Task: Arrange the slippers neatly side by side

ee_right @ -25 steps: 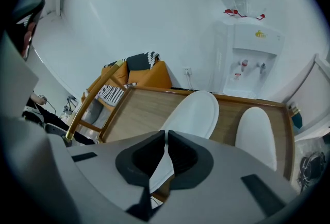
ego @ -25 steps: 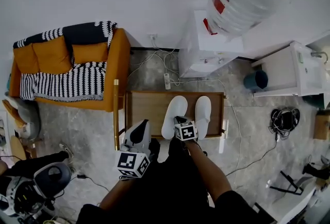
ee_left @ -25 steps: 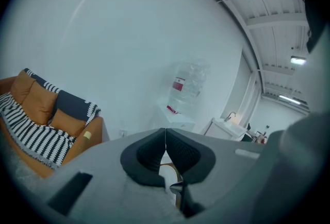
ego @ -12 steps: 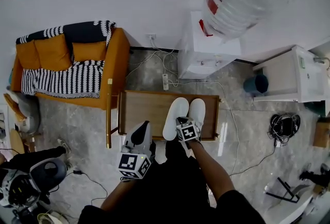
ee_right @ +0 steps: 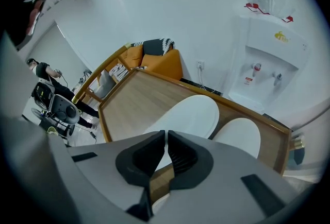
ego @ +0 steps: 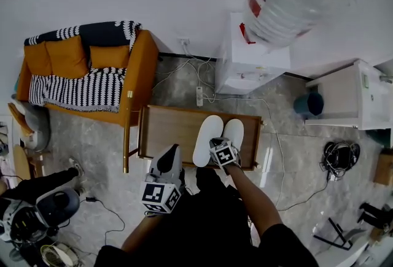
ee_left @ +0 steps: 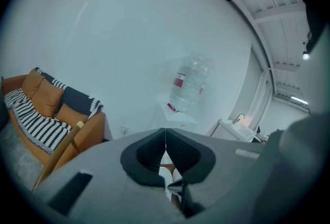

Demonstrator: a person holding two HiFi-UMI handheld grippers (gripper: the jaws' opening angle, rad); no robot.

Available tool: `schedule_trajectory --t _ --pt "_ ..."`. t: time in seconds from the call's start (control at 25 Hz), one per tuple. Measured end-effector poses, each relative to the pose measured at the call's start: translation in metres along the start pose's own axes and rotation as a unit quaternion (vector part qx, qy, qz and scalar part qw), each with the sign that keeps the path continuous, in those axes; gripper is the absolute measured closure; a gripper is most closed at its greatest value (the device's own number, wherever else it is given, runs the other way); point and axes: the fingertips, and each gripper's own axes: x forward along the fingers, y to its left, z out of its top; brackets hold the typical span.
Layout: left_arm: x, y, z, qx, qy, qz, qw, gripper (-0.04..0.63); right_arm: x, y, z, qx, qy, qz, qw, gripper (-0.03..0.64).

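Observation:
Two white slippers lie side by side on the right half of a low wooden table (ego: 169, 131), toes towards the wall. The left slipper (ego: 207, 137) (ee_right: 188, 115) touches the right slipper (ego: 234, 132) (ee_right: 238, 138) or nearly so. My right gripper (ego: 215, 143) (ee_right: 166, 139) hovers over their heel ends, aimed between them, its jaws shut with nothing seen between them. My left gripper (ego: 171, 153) (ee_left: 165, 140) hangs off the table's front edge, left of the slippers, shut and empty, pointing at the wall.
An orange sofa (ego: 92, 78) with a striped blanket stands left of the table. Behind the table are a water dispenser (ego: 249, 66), a power strip with cables (ego: 199, 97), a blue bin (ego: 312, 103) and a white cabinet (ego: 356, 97). Gear (ego: 37, 216) lies bottom left.
The right slipper has slid left until it sits against the left slipper, with my right gripper following it. The left gripper has stayed where it was.

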Motion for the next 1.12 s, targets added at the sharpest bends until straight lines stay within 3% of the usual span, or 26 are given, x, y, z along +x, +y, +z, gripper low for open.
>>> schedule_trajectory --t 0.36,0.64,0.8,0.92,1.12 --pt "0.007 -0.004 -0.003 -0.004 0.004 0.009 0.9999 0.578 0.007 -0.009 0.0 -0.043 0.016 0.016 0.999 0.591" --pt "0.011 -0.01 -0.005 0.004 0.012 -0.003 0.9999 0.578 0.009 -0.008 -0.008 0.012 0.01 0.031 0.999 0.587" --pt "0.009 -0.014 -0.004 0.011 0.013 -0.013 0.9998 0.578 0.0 -0.009 -0.004 0.022 -0.003 0.023 0.999 0.532" --pt "0.005 -0.016 -0.001 0.021 0.011 -0.021 0.9995 0.578 -0.012 -0.013 0.002 0.022 -0.022 0.006 1.0 0.528" --pt "-0.001 -0.023 0.008 0.032 0.001 -0.045 0.9985 0.578 -0.041 -0.01 0.016 0.067 -0.064 0.005 0.996 0.528"
